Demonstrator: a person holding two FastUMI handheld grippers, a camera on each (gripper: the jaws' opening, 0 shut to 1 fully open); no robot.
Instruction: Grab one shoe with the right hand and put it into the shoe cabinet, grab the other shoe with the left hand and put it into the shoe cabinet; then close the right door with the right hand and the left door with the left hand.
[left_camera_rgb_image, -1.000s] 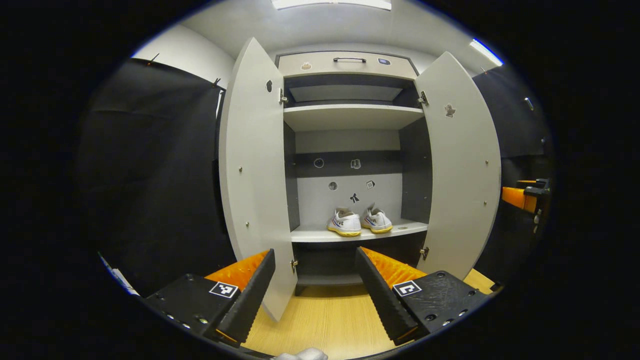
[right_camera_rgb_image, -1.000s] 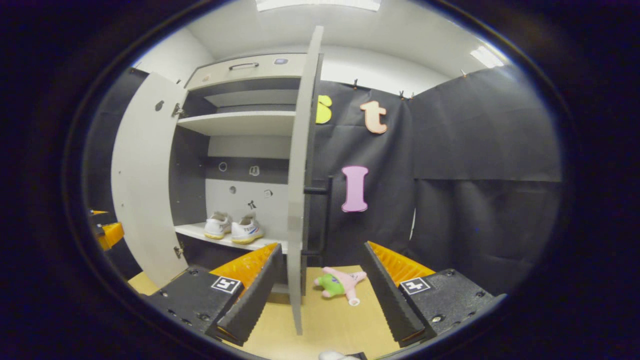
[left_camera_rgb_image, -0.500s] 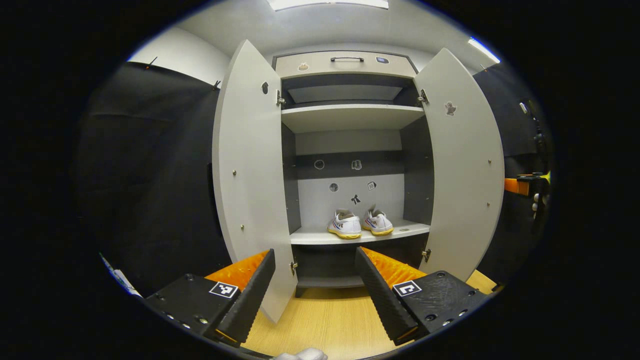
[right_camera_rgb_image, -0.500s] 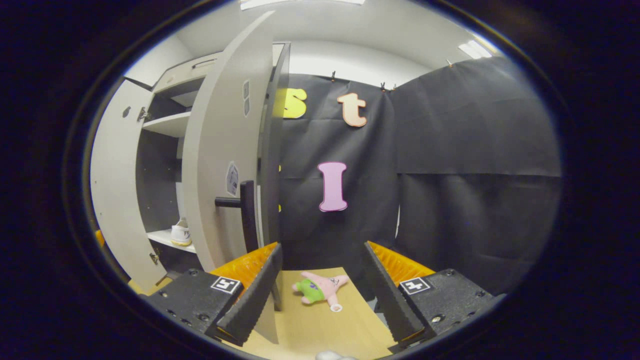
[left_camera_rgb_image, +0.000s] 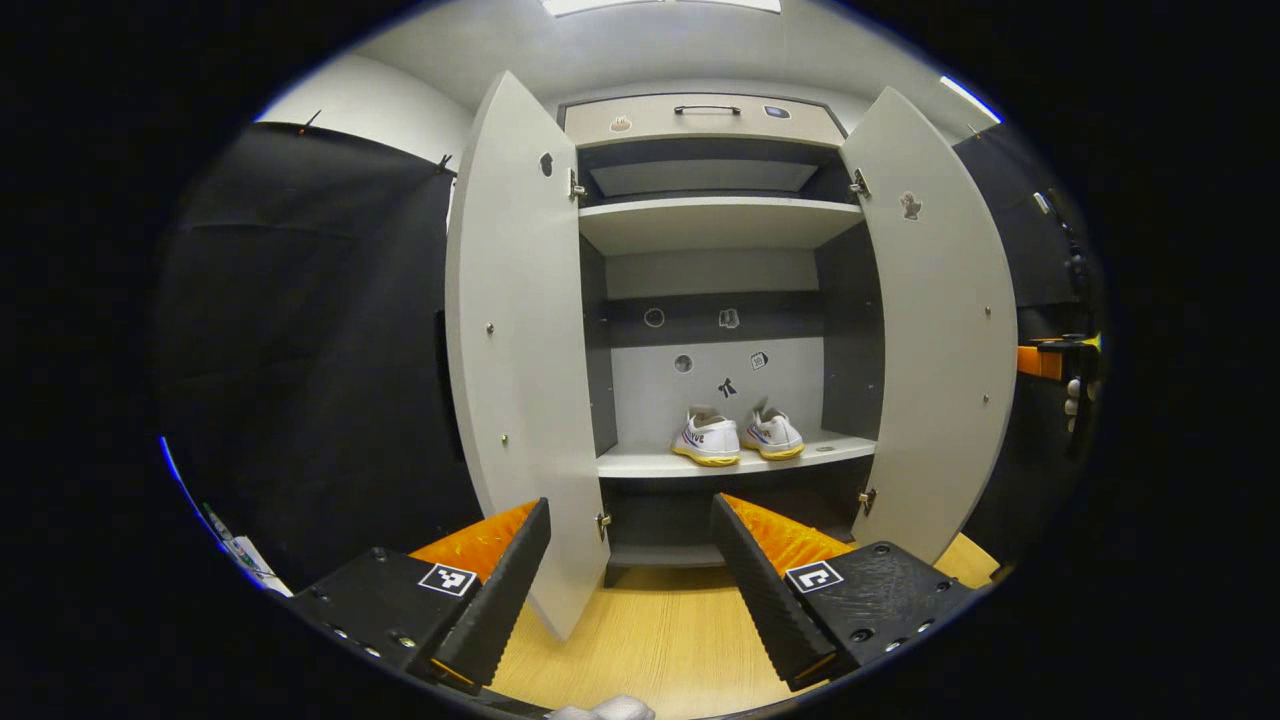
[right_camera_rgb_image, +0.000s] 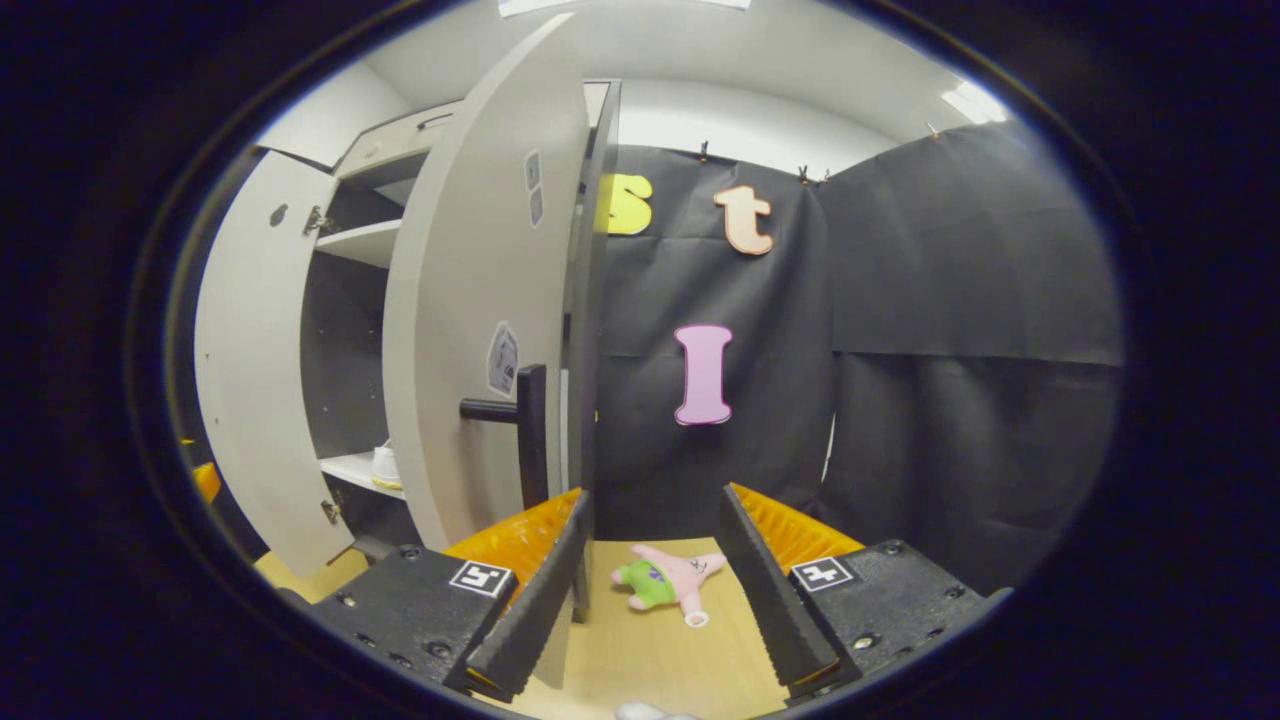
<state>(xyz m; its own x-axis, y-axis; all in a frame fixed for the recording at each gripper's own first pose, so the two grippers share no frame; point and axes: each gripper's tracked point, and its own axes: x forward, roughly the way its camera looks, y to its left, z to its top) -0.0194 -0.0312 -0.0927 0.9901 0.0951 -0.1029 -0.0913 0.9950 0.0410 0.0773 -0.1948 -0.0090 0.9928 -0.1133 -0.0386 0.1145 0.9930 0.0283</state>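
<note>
In the left gripper view, the shoe cabinet (left_camera_rgb_image: 715, 120) is seen straight ahead at the far side of the floor (left_camera_rgb_image: 650, 640), with the left door (left_camera_rgb_image: 520, 330) and the right door (left_camera_rgb_image: 940, 320) swung out toward the near side. Two shoes, the left shoe (left_camera_rgb_image: 708, 440) and the right shoe (left_camera_rgb_image: 772, 436), are set side by side on the lower shelf (left_camera_rgb_image: 730, 462), below the upper shelf (left_camera_rgb_image: 715, 215) (a drawer (left_camera_rgb_image: 705, 118) is placed above both). In the right gripper view, a plush toy (right_camera_rgb_image: 665, 582) is found on the floor to the right of the right door, whose handle (right_camera_rgb_image: 520, 430) is mounted on its outer face.
</note>
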